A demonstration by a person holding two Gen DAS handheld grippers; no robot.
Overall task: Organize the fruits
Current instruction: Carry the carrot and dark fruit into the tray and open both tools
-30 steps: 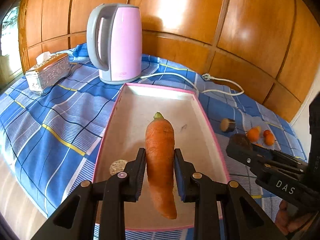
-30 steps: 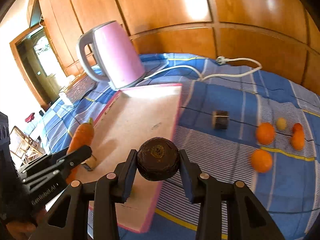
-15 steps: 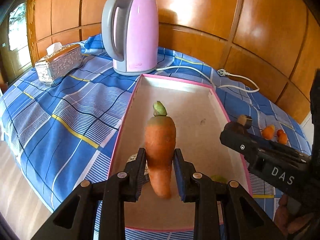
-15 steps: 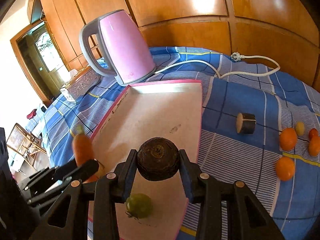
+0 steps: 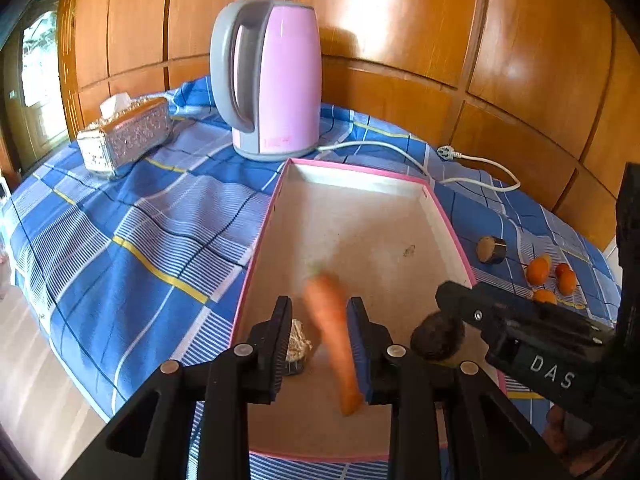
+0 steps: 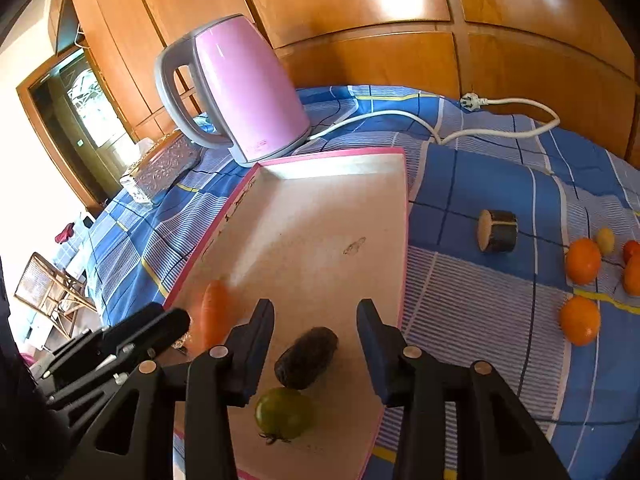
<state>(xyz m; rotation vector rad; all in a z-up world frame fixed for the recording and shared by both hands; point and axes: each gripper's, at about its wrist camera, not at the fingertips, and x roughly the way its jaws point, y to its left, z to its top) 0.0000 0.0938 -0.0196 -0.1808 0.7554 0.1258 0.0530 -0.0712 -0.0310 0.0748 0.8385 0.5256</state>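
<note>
Orange carrot (image 5: 330, 320) blurred, loose between left hand-held gripper (image 5: 320, 340) pads.

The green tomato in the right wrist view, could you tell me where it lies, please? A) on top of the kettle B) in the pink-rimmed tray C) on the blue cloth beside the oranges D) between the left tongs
B: the green tomato lies on the floor of the pink-rimmed tray, just nearer the camera than the dark round fruit.

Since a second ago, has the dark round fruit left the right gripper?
Yes. The dark round fruit has dropped from the right gripper, whose jaws have just been opening, onto the pink-rimmed tray.
</note>
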